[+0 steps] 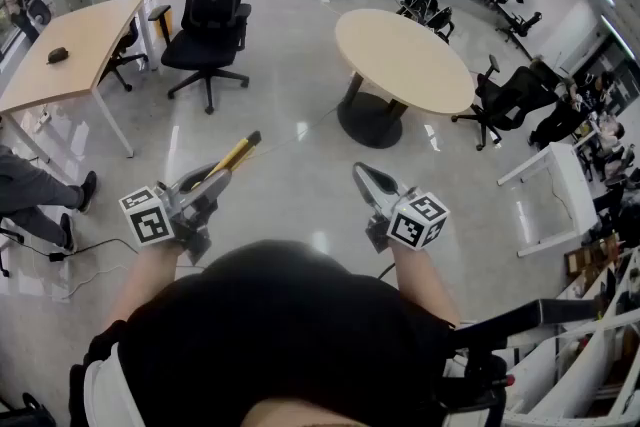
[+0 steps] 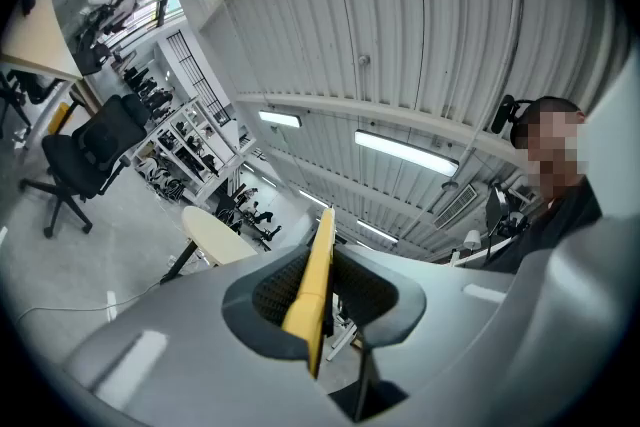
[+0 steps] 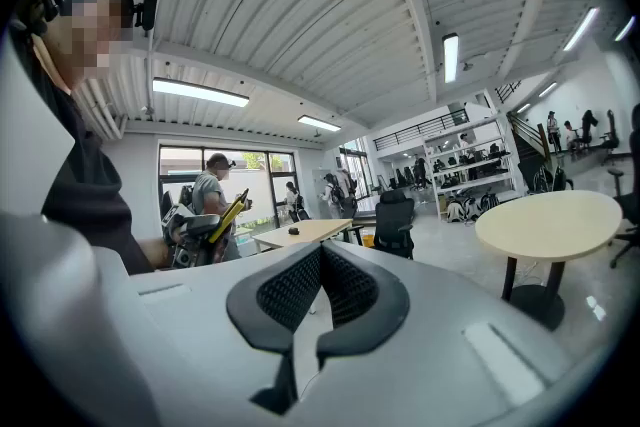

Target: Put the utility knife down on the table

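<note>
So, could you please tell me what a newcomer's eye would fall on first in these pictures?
The yellow utility knife stands out first, clamped in the left gripper and poking out over the shiny floor. Beside it the right gripper holds nothing, its jaws together. Ahead of both, a round table stands on the floor.
</note>
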`<state>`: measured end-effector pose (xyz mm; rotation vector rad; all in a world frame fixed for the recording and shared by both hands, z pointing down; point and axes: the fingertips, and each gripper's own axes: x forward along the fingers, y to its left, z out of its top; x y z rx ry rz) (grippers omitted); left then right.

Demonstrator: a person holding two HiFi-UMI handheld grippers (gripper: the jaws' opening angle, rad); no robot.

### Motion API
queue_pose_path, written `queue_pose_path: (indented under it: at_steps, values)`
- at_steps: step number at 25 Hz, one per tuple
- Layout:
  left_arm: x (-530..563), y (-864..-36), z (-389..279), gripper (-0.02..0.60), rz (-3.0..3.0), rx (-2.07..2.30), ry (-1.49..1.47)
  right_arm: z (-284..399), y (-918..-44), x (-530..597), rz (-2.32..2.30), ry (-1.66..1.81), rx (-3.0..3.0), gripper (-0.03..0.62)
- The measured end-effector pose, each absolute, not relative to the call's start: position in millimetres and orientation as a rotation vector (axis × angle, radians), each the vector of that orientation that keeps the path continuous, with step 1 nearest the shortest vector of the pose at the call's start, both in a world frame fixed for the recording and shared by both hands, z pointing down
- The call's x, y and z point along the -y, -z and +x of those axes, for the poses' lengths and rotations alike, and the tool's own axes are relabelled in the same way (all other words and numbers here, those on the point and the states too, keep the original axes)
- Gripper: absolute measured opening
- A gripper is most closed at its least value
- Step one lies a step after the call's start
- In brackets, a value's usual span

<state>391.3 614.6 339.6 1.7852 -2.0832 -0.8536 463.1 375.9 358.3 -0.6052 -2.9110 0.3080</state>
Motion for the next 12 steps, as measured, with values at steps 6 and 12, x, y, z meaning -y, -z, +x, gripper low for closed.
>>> queue_pose_path:
  at_steps: [6, 12]
  values:
    - [-618, -335, 395, 0.074, 1.787, 2.083, 0.862, 466, -355, -379, -0.607, -0.305, 2.912, 0.011]
    - [-632, -338, 391, 0.074, 1.781, 2.084, 0.873, 462, -356, -393, -0.617, -0.315, 2.909, 0.012]
